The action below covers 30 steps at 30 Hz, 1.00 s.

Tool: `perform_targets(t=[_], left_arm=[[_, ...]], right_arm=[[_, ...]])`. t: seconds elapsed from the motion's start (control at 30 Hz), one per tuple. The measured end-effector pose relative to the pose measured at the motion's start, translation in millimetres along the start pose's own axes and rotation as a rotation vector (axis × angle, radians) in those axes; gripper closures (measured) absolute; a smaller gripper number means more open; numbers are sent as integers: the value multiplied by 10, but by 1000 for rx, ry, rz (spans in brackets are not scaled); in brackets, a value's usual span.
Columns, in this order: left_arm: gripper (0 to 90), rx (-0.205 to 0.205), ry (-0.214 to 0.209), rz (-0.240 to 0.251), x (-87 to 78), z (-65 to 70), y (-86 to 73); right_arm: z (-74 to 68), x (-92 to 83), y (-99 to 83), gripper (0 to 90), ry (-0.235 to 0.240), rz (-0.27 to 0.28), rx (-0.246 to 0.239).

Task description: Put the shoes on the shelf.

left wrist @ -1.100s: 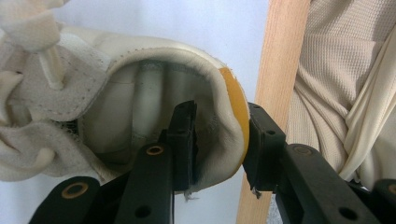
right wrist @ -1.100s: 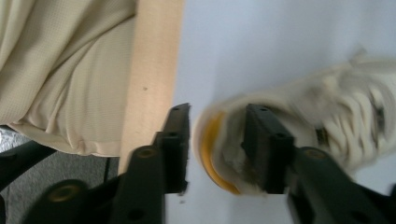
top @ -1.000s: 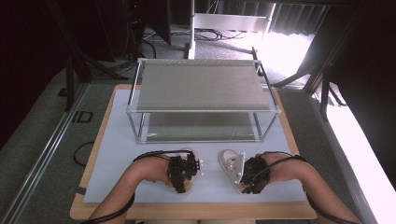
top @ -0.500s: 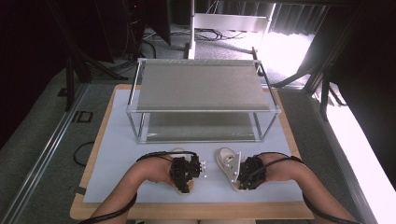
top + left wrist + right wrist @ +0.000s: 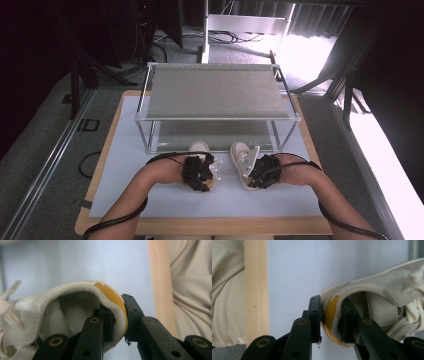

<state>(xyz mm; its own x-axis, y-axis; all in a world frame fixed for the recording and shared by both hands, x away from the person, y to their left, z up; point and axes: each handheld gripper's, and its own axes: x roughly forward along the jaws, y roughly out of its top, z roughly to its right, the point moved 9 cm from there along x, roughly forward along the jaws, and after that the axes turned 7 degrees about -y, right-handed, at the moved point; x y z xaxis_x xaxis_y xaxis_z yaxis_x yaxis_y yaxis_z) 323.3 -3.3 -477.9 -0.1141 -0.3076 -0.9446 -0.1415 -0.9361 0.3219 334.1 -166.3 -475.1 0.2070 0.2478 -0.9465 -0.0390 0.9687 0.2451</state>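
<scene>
1. Your left gripper (image 5: 209, 170) sits low on the near half of the pale mat (image 5: 125, 150), just in front of the metal shelf rack (image 5: 217, 92). Your forearm comes in from the bottom of the high view and bends inward toward the middle.
2. In the left gripper view that gripper (image 5: 117, 315) is clenched on the heel of a white shoe (image 5: 50, 312). One jaw is inside the shoe's opening and the other presses on the outside, against the amber heel tab (image 5: 112, 297).
3. The left shoe (image 5: 200, 148) points its toe away from you, toward the open lower level of the rack. Its laces (image 5: 10, 312) show at the left edge of the left gripper view.
4. Your right gripper (image 5: 252, 170) is just beside the left one, the two near each other but apart, at the same depth on the mat.
5. In the right gripper view that gripper (image 5: 330, 315) is likewise clamped on the heel of the other white shoe (image 5: 387, 290). One jaw is outside on the yellow heel tab (image 5: 329, 307) and the other is inside the collar.
6. The right shoe (image 5: 241, 151) also lies with its toe toward the rack, its front close to the rack's near lower edge. Whether either sole rests on the mat or is lifted just off it, I cannot tell.
7. The mat lies on a wooden table (image 5: 210, 226), whose bare edge runs along your side. Both levels of the rack look bare.
</scene>
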Motion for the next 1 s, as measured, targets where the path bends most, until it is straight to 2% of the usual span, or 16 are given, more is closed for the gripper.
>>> perform_targets(t=[0.07,0.1,0.17,0.2,0.27,0.3,0.33,0.37,0.4,0.43,0.53,0.63,0.7,0.83,0.97,1.0], left_arm=[[793,37,26,9,4,-86,8],[793,57,35,12,6,-128,9],[794,66,34,17,10,-166,13],[793,99,35,41,22,-270,32],[793,122,49,53,24,-360,40],[793,122,49,53,24,-360,40],[794,130,64,80,29,-482,56],[793,130,64,80,29,-482,56],[793,127,65,95,42,-588,63],[792,127,65,95,42,-588,63],[793,134,59,95,93,-716,55],[790,144,45,88,156,-837,30],[791,156,40,86,178,-894,14],[788,155,37,119,179,-1003,25],[783,170,13,99,181,-1030,34],[780,163,31,96,177,-1049,46]], right_arm=[[103,16,29,742,-28,10,25],[103,16,29,742,-28,10,25],[139,18,42,742,-38,15,35],[255,34,92,743,-75,42,65],[310,44,119,743,-91,54,73],[310,44,119,743,-91,54,73],[386,60,158,742,-98,69,87],[415,76,175,743,-101,75,89],[436,90,185,742,-99,73,85],[436,90,185,742,-99,73,85],[509,144,211,741,-108,68,92],[638,224,227,740,-137,61,108],[699,260,234,740,-137,61,112],[779,341,263,739,-123,44,127],[824,418,330,733,-113,41,115],[823,422,350,727,-114,38,118]])
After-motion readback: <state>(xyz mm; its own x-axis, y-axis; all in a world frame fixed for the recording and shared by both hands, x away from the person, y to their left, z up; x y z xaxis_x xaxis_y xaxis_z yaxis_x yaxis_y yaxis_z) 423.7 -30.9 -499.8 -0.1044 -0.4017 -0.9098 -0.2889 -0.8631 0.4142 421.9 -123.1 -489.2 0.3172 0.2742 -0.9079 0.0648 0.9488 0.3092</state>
